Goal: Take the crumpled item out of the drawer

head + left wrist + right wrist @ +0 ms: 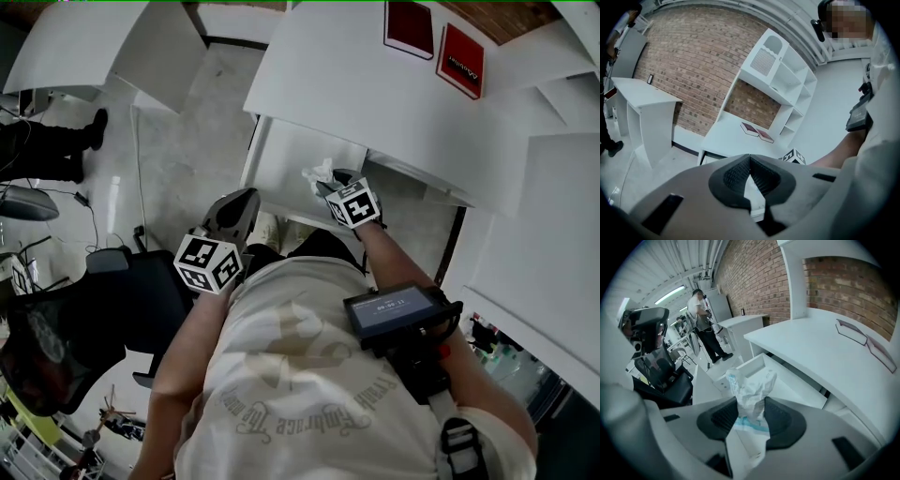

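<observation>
R gripper [749, 404] is pinching crumpled item [750, 383], long axis sticking up past jaws, hanging over open drawer [757, 363] nr desk [820, 352] front edge. L gripper [750, 157] is sitting closed, empty, farther off.

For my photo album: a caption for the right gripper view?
Right gripper pinching crumpled paper, open drawer behind.
</observation>
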The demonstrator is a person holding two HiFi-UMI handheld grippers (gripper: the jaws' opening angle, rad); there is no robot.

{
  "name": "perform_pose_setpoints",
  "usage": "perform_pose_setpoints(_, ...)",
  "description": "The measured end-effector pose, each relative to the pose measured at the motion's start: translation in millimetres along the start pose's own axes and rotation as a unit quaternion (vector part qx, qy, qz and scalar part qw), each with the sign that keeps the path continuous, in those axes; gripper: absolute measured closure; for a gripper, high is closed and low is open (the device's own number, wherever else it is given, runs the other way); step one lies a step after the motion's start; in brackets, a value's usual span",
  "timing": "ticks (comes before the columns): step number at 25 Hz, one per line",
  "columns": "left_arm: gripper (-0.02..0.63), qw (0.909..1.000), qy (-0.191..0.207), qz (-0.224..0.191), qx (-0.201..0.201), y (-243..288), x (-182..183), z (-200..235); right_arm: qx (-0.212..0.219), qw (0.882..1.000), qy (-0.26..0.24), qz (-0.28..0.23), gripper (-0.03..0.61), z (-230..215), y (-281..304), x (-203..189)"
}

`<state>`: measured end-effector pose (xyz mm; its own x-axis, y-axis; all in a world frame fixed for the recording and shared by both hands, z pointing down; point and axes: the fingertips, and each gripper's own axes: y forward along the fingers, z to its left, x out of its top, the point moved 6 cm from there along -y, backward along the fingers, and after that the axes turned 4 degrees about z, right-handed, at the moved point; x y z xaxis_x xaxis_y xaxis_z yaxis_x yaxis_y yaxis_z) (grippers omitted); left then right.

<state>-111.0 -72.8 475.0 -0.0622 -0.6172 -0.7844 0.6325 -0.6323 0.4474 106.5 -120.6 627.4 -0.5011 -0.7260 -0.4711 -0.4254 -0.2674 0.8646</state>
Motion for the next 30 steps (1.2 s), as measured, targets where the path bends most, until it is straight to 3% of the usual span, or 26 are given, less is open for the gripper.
perform_pose_setpoints(19, 0.594, 0.9951, 0.062, 0.014, -0.077, -1.5, 14.8, 20.3, -0.033, 0.993, 0.048, -0.106, 0.399, 31.9, -43.7, 36.6)
perform_pose_setpoints(30, 0.594, 0.9885, 0.087, 0.019, -0.122, 11.5, 31.0, 20.8, -0.059, 0.978, 0.056, -0.193, 0.405, 45.6, -83.3, 65.7)
